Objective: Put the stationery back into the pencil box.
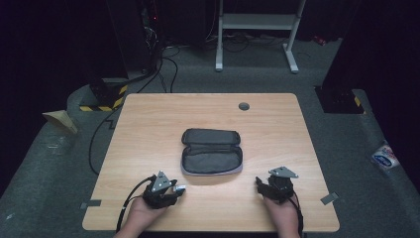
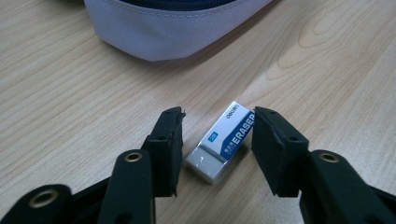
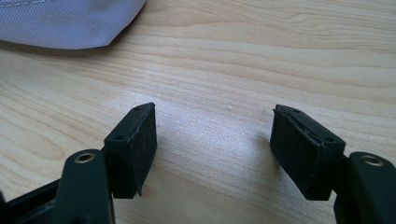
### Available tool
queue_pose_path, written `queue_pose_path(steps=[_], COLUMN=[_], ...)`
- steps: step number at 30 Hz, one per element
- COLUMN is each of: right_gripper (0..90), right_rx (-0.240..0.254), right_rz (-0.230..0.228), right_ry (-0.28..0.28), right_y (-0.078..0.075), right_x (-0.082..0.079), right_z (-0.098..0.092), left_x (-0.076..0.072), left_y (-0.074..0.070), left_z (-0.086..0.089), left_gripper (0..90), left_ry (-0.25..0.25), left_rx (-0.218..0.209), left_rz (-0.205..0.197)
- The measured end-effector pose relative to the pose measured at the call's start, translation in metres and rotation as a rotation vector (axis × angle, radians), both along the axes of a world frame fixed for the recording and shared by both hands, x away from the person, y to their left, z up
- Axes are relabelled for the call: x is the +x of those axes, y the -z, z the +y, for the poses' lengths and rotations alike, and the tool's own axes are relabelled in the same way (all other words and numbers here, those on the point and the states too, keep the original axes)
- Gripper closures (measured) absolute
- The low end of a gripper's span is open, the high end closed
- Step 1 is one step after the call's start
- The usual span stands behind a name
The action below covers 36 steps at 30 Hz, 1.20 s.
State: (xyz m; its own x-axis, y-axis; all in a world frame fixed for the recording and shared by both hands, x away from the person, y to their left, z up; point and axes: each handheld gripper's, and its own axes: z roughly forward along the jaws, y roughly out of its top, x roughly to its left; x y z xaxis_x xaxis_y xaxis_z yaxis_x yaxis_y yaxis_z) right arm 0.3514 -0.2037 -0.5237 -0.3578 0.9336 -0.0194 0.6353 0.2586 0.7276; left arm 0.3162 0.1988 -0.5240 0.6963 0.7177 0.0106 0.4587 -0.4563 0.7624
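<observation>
**eraser between your left jaws, pouch open ahead**

an open grey pencil pouch [image 1: 212,157] lies mid-table [image 1: 148,114], just beyond both your grippers; its pale rim sits near the eraser, not touching. nothing blocks the way to it. the eraser [image 2: 221,140] lies flat on the wood near the table's front edge, white with a blue-and-white sleeve printed "eraser". your left gripper [image 2: 215,135] straddles it, jaws spread, the right jaw at its edge. your right gripper [image 3: 214,140] rests spread over bare wood.
</observation>
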Motion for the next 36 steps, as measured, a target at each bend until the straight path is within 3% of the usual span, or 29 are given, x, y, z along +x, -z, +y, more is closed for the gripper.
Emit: queue_pose_path(steps=[7, 11, 22, 29, 36], right_gripper=[31.3, 31.3, 31.3, 31.3, 31.3], right_rx=[0.000, 0.000, -0.001, 0.000, -0.003], right_rz=[0.000, 0.000, -0.001, 0.000, 0.000], right_ry=[0.000, 0.000, 0.000, 0.000, -0.005], right_y=[0.0000, 0.0000, 0.0001, 0.0000, -0.0001], right_x=[0.0000, 0.0000, -0.0001, -0.0002, -0.0001], right_z=[0.0000, 0.0000, 0.0000, 0.0001, -0.0001], left_x=[0.0007, 0.0001, -0.0014, -0.0012, -0.0012], left_y=[0.0014, 0.0023, 0.0028, 0.0031, 0.0029], left_z=[-0.0008, -0.0014, -0.0036, -0.0016, -0.0010], left_gripper=[63.3, 66.1, 62.9, 71.9, 72.4], left_ry=[0.020, 0.029, 0.040, 0.037, 0.044], left_rx=[0.000, -0.020, -0.008, -0.014, -0.013], left_rz=[0.001, 0.007, -0.005, -0.007, -0.006])
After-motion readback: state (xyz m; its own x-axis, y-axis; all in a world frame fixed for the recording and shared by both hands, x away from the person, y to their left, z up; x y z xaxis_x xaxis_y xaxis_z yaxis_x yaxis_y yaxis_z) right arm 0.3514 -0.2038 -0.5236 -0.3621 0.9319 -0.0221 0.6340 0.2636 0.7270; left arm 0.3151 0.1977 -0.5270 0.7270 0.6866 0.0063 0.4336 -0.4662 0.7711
